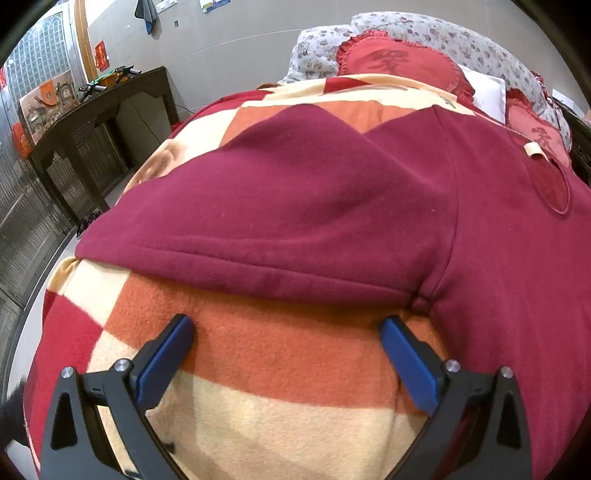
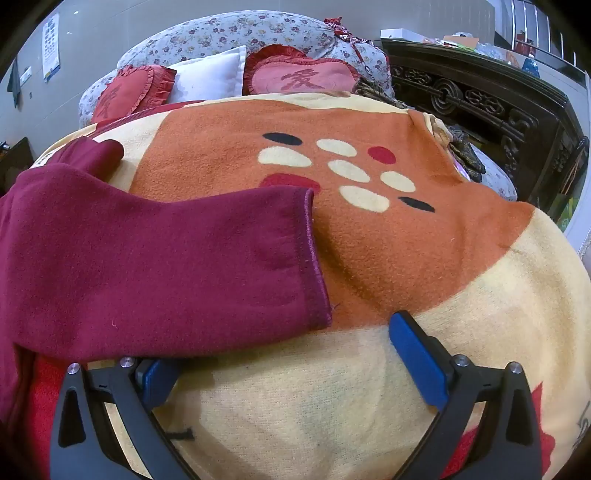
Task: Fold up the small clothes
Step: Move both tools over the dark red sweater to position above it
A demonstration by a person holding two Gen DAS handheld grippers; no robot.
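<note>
A maroon fleece top (image 1: pixel 295 206) lies spread on a patterned blanket (image 1: pixel 280 354). In the left wrist view one sleeve runs across, and my left gripper (image 1: pixel 288 328) stands open just short of the sleeve's lower hem, nothing between its blue pads (image 1: pixel 166 362). In the right wrist view the other sleeve (image 2: pixel 166 266) ends in a cuff (image 2: pixel 314 258) ahead of my right gripper (image 2: pixel 280 332), which is open too. Its left finger tip is tucked under the sleeve's near edge; the right finger (image 2: pixel 417 358) rests over bare blanket.
The blanket (image 2: pixel 406 258) covers a bed. Heart-shaped red cushions (image 2: pixel 306 77), a white pillow (image 2: pixel 210 77) and a floral bolster (image 2: pixel 240 33) lie at the head. A dark carved headboard (image 2: pixel 480 103) is at the right, a dark wooden side table (image 1: pixel 103 110) at the left.
</note>
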